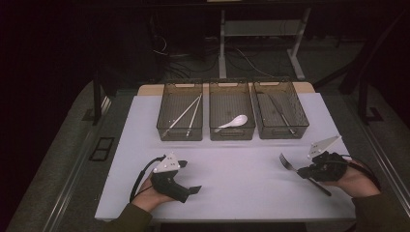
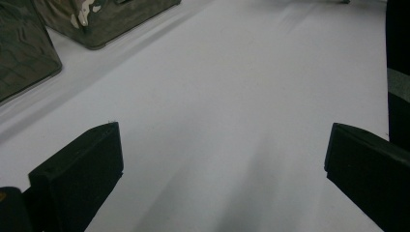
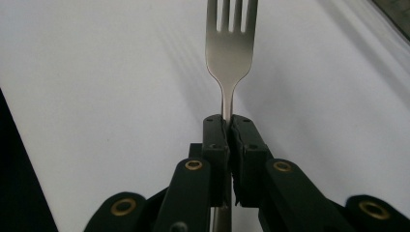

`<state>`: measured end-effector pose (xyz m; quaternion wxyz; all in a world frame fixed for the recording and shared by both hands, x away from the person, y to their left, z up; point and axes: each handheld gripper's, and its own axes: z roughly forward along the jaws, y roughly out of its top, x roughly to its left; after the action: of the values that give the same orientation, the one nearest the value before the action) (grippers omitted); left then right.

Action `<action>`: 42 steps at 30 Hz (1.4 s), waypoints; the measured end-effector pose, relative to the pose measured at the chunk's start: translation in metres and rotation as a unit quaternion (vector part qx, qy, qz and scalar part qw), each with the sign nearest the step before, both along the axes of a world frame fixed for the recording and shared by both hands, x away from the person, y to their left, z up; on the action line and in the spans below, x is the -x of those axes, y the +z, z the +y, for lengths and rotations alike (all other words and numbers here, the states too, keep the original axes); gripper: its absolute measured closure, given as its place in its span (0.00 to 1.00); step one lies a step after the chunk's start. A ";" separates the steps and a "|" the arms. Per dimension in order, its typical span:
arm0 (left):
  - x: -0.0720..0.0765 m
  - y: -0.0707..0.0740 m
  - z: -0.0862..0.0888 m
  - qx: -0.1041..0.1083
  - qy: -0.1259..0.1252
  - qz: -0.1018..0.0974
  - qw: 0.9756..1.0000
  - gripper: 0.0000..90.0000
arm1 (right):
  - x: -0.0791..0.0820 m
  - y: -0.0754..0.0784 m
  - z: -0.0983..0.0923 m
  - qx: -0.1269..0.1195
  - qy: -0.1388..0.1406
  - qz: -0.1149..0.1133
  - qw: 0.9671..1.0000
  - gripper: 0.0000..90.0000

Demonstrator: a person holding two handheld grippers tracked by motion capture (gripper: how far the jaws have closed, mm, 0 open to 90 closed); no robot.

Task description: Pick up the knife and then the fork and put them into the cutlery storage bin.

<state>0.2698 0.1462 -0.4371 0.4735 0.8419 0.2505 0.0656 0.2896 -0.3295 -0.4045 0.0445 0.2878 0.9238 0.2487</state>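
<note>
So the table is nearly bare, and along its far edge stand three bins side by side. The left bin already holds the chopsticks, the middle bin holds a white spoon, and the right bin has some dark cutlery lying in it, though I cannot make out exactly what. By my reckoning most of the sorting is done, and one piece is left on my side of the table.

That piece is the fork. My right tongs are clenched on its neck, just below the head, with the tines pointing ahead of the jaws and the handle running back under my hand. It sits near the table's right edge, well short of the bins. I judge it belongs in the right bin, so the carry and the drop are still to do.

My left tongs rest at the near left, jaws spread wide with nothing between them.
</note>
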 end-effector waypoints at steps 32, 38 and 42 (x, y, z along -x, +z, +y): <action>0.000 0.000 0.000 -0.001 -0.001 0.001 1.000 0.00 | -0.006 0.011 -0.025 -0.136 -0.135 -0.067 0.979 0.95; 0.000 0.000 0.000 -0.002 -0.001 0.000 1.000 0.00 | -0.010 0.014 -0.026 -0.149 -0.143 -0.070 0.976 0.95; 0.000 0.000 0.000 -0.003 -0.002 0.000 1.000 0.00 | -0.012 0.017 -0.026 -0.154 -0.148 -0.075 0.974 0.95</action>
<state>0.2702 0.1462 -0.4367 0.4711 0.8437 0.2488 0.0655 0.3016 -0.3557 -0.3876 0.1047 0.4049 0.8159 0.3993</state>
